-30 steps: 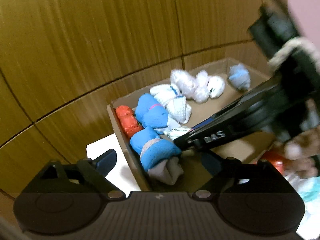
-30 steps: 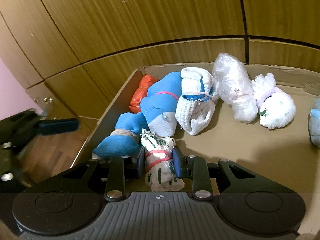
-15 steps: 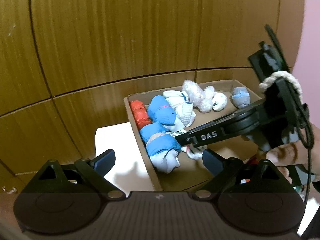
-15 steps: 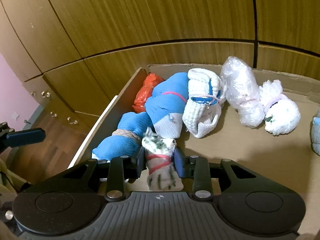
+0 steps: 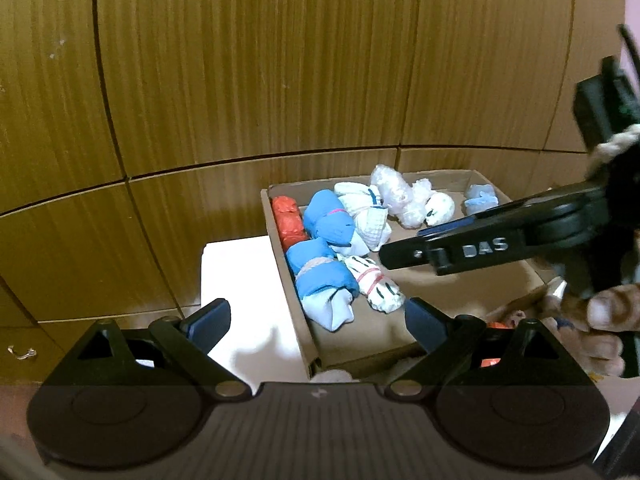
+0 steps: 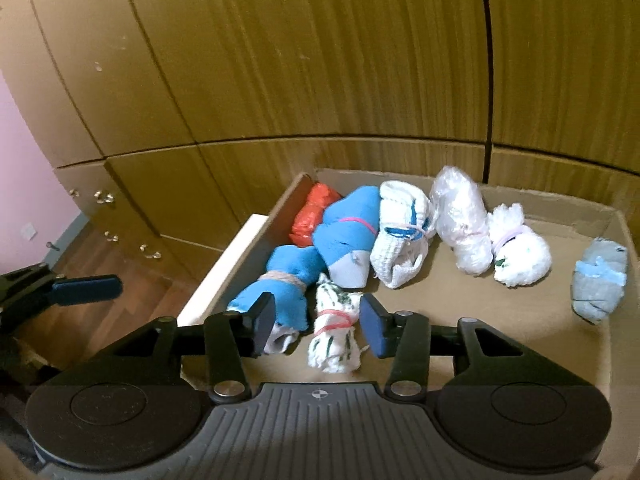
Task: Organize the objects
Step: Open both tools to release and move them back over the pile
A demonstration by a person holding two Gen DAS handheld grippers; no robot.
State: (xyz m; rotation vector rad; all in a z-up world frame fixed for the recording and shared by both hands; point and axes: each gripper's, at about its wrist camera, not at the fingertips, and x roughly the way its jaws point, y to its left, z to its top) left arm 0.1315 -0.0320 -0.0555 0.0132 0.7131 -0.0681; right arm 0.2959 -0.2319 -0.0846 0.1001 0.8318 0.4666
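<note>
Opening, the right gripper [image 6: 318, 324] jaws straddle without pressing the white-green sock bundle [image 6: 334, 334], lying inside the cardboard box [image 6: 520, 312] near its left wall. Left gripper [image 5: 316, 316] jaws stand wide, empty.

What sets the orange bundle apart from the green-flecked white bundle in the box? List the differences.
The orange bundle is one solid colour; the white bundle has green flecks and a red band round it. The orange bundle sits in the far corner against the cardboard box wall; the white bundle lies nearer, on open floor. Both are rolled.
</note>
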